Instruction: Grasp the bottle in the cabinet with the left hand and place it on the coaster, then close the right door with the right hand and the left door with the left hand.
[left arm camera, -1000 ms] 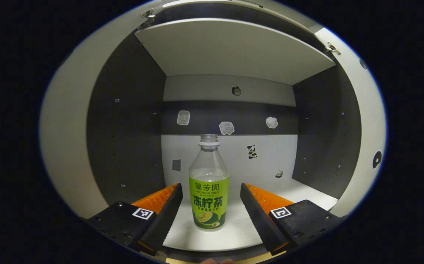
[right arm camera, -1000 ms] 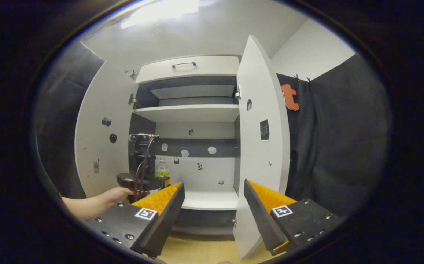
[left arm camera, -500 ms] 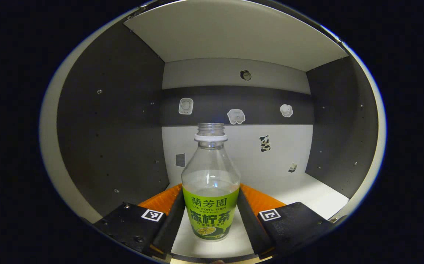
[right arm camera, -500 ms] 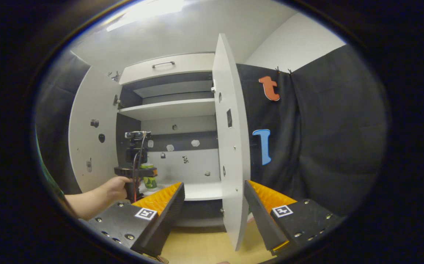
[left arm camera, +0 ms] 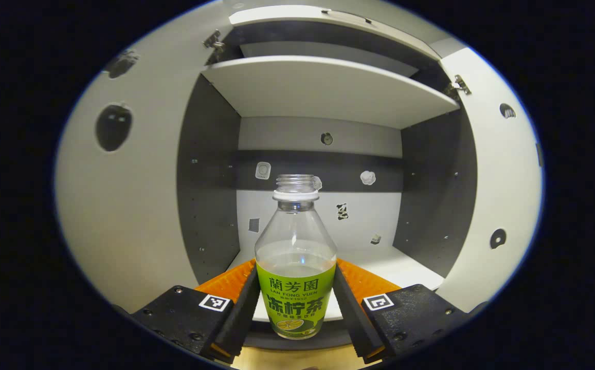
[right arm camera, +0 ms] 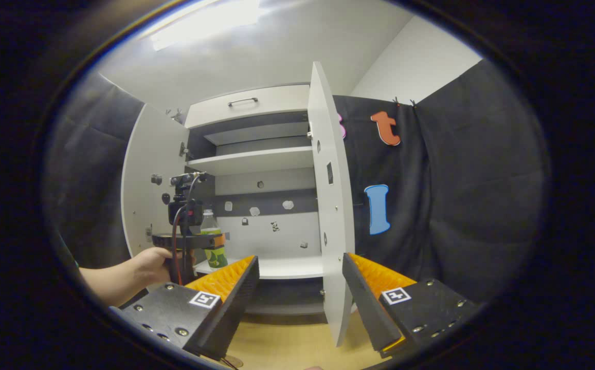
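left tool (left arm camera: 295, 303): closed narrow on the bottle (left arm camera: 295, 267), both fingers pressed against its green label, one on each side.
bottle: upright and uncapped, clear above the label, held at the front edge of the cabinet's lower shelf (left arm camera: 405, 267); it seems lifted just clear of the shelf, though the fingers hide its base.
cabinet (left arm camera: 328, 87): both doors open, with small stickers on the back wall.
left door (left arm camera: 122, 216): swung wide, beside the left tool.
right door (right arm camera: 330, 205): open, seen edge-on in the right gripper view, standing between the right tool's fingers.
right tool (right arm camera: 300, 298): jaws wide, holding nothing, above the tan bench (right arm camera: 287, 349) in front of the cabinet.
hand (right arm camera: 148, 262): grips the left tool's handle, seen at the left of the right gripper view, with the bottle (right arm camera: 214, 241) in that tool.
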Available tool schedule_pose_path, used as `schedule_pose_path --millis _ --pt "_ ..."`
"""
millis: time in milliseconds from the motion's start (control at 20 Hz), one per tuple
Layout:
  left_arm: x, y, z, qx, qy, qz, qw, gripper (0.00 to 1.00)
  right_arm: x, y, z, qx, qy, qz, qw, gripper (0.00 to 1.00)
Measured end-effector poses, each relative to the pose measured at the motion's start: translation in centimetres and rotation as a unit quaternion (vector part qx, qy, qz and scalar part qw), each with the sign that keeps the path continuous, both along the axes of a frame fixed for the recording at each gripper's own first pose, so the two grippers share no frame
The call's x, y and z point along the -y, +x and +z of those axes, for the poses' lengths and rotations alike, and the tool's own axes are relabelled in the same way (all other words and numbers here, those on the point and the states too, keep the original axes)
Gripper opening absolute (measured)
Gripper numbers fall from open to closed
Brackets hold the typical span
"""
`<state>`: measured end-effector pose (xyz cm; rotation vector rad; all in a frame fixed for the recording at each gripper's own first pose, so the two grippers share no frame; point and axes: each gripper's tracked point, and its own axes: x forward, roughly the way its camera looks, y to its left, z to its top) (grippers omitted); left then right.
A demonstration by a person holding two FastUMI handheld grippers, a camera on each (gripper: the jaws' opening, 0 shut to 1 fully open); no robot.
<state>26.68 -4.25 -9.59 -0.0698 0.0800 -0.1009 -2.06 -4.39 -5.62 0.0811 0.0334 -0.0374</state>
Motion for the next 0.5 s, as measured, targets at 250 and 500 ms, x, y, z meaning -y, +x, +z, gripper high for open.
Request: schedule_pose_path --millis 250,500 --pt "-0.4 -6.7 -1.1 0.018 0.025 -0.005 1.0 0.8 -0.8 -2.7 0.4 0.006 0.007 0.028 1.0 0.94" --pt "0.4 -13.3 -4.4 0.007 0.026 -0.021 0.999 0.8 -1.6 -4.2 -0.2 -0.004 0.004 0.052 0.999 0.98"
